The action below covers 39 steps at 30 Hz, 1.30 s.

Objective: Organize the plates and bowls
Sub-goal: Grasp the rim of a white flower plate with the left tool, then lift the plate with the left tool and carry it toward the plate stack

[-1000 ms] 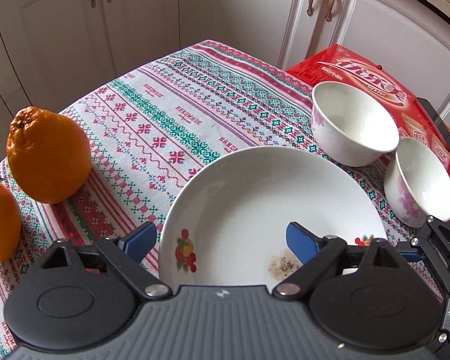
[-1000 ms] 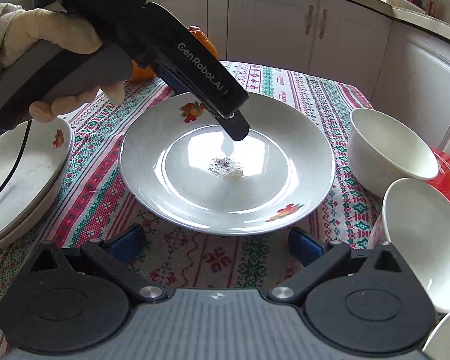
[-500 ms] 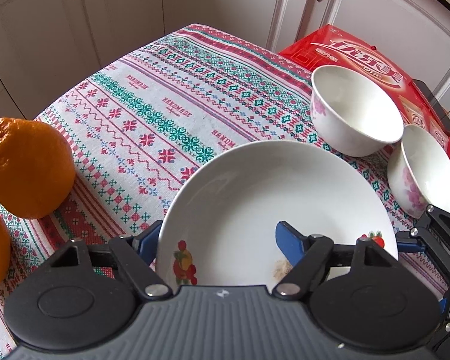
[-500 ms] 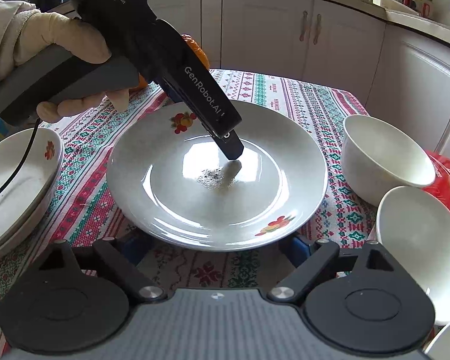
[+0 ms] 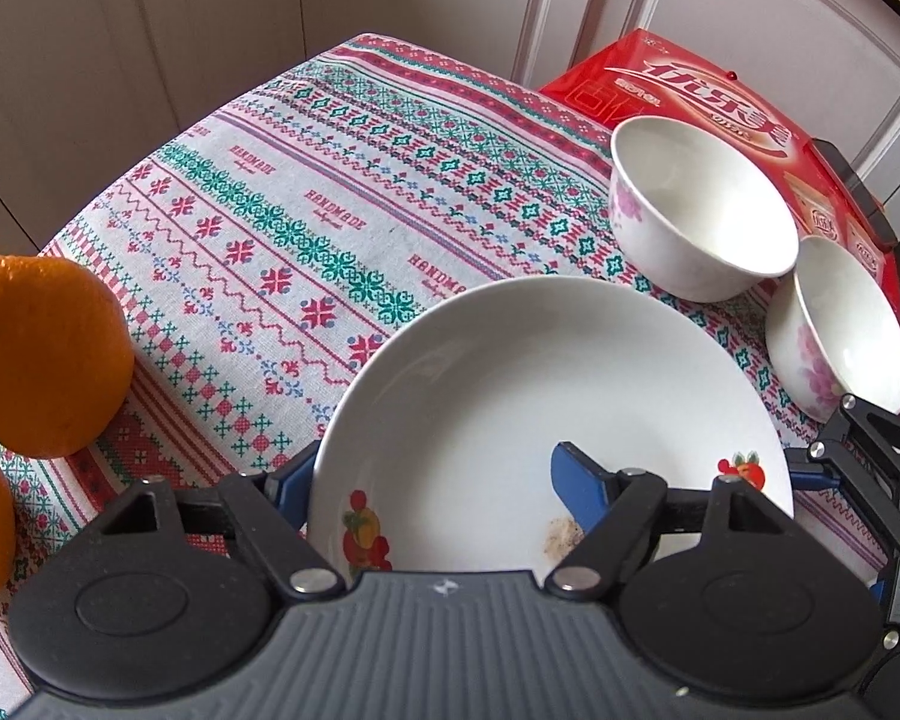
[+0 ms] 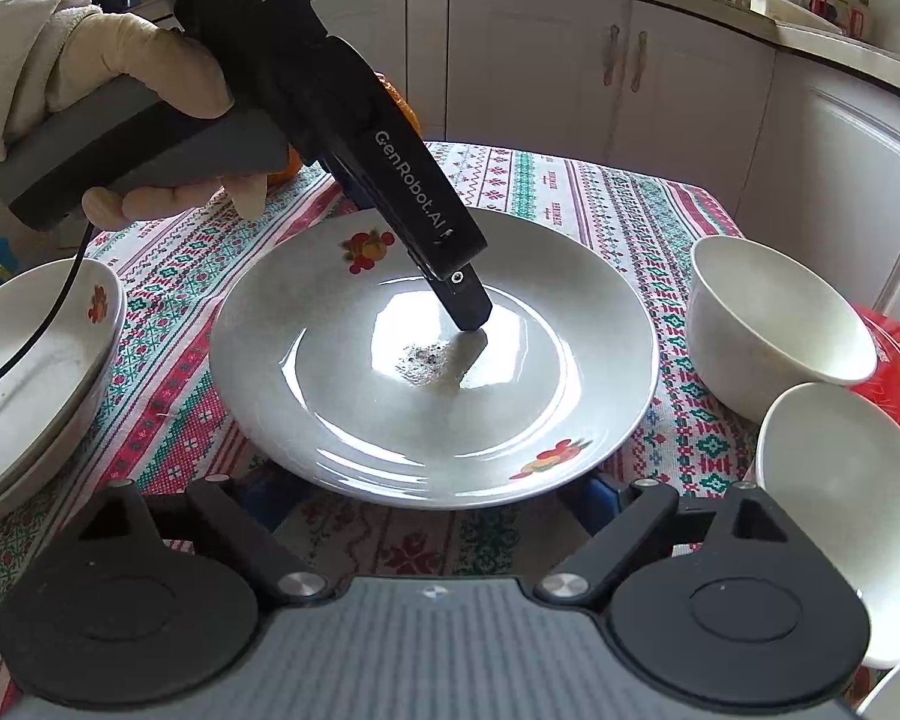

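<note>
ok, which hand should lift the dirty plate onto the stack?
Left. The left tongs have just closed across the plate at its rim, and the stack sits on that side. The right tongs, also just narrowed, stand open under the near rim.

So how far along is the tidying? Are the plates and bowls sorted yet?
Early on. Done: some plates sit stacked at the left edge. In hand: the big plate; the left gripper straddles its rim, one finger in the dish, and the right gripper, jaws just narrowed, sits under its near edge. Left: the bowls stand loose, unstacked.
</note>
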Available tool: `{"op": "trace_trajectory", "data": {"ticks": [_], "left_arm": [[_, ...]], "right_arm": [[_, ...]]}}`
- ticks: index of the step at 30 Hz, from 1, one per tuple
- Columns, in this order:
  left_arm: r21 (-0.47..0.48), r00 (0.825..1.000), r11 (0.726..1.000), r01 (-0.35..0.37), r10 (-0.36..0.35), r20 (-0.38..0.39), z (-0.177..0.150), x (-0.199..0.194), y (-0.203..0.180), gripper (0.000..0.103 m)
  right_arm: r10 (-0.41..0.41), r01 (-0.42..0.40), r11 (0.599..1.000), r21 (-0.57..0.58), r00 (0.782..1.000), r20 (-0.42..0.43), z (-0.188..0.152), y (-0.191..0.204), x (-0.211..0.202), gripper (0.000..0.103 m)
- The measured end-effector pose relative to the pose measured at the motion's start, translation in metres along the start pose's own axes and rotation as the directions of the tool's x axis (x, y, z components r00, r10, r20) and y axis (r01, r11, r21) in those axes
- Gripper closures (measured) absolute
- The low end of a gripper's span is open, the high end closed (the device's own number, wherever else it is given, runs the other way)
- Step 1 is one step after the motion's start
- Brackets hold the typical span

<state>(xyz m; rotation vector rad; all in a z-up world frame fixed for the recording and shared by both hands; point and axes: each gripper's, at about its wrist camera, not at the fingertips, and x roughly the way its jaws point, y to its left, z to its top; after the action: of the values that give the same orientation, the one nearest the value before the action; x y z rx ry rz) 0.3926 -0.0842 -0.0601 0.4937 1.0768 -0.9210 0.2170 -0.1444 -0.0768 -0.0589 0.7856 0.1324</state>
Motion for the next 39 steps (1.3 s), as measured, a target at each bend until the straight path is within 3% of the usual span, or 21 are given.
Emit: {"op": "trace_trajectory", "data": {"ticks": [19,29,39], "left_arm": [[-0.047,1.0,0.999,0.005,-0.004,0.022,-0.025,-0.022,-0.004,0.025],[-0.072,0.997,0.997,-0.015,0.02,0.07,-0.038,-0.055,-0.013,0.025],[-0.131,0.991,0.99,-0.057,0.072,0.115,-0.069,-0.097,-0.021,0.024]], "right_arm": [[0.012,-0.013,0.996,-0.085,1.0,-0.014,-0.002,0.011,-0.017,0.01],[0.025,-0.022,0.99,-0.141,1.0,0.015,0.001,0.021,-0.038,0.01],[0.089,-0.079,0.977,-0.196,0.995,0.039,0.004,0.037,-0.064,0.01]]}}
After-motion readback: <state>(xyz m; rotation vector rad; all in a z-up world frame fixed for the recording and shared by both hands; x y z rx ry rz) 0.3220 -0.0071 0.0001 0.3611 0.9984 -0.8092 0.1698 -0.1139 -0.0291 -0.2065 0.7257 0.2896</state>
